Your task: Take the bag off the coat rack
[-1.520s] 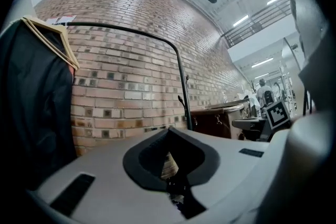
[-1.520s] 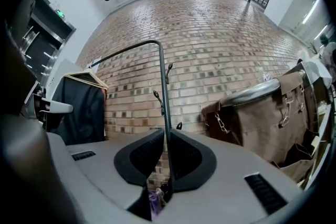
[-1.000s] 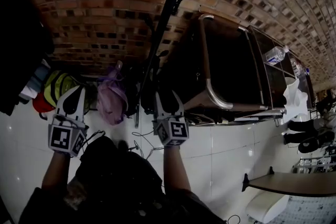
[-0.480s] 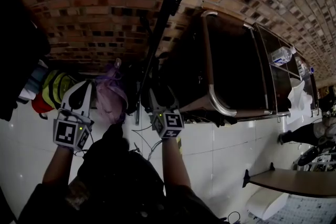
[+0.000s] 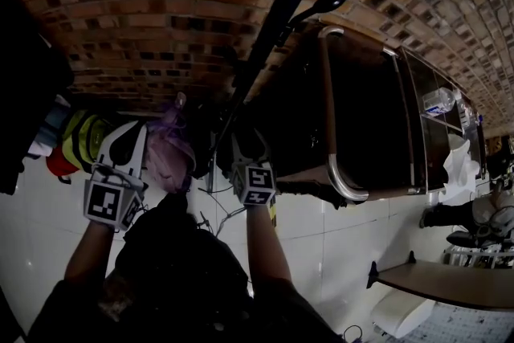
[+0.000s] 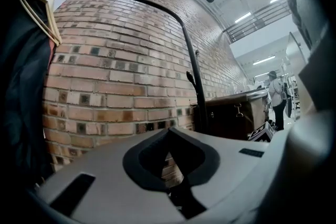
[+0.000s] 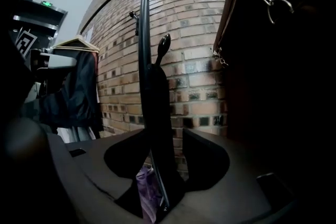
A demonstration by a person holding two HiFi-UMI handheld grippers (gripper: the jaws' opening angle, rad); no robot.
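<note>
The black coat rack pole [image 5: 273, 28] runs from the top of the head view down to its base, with a knobbed hook [image 5: 321, 6] on its right. A dark strap-like strip [image 7: 160, 113] hangs from a knobbed hook [image 7: 164, 42] along the pole; it is too dark to tell its shape. A purple plastic bag [image 5: 169, 144] sits low beside the pole and shows again [image 7: 147, 186] below the jaws. My right gripper [image 5: 250, 142] is at the pole, its jaws closing with the dark strip between them, pads apart from it. My left gripper [image 5: 128, 136] is shut on nothing, left of the purple bag.
A dark brown cabinet with a chrome tube frame [image 5: 337, 165] stands right of the rack; a metal snap clasp [image 7: 268, 3] hangs on it. Dark clothes on a hanger [image 7: 76, 44] hang left. A yellow-green thing [image 5: 84, 132] lies on the white floor. The brick wall [image 5: 161, 12] is behind.
My right gripper has moved forward, closer to the rack pole. The left gripper has shifted slightly towards the purple bag. The view has tilted a little.
</note>
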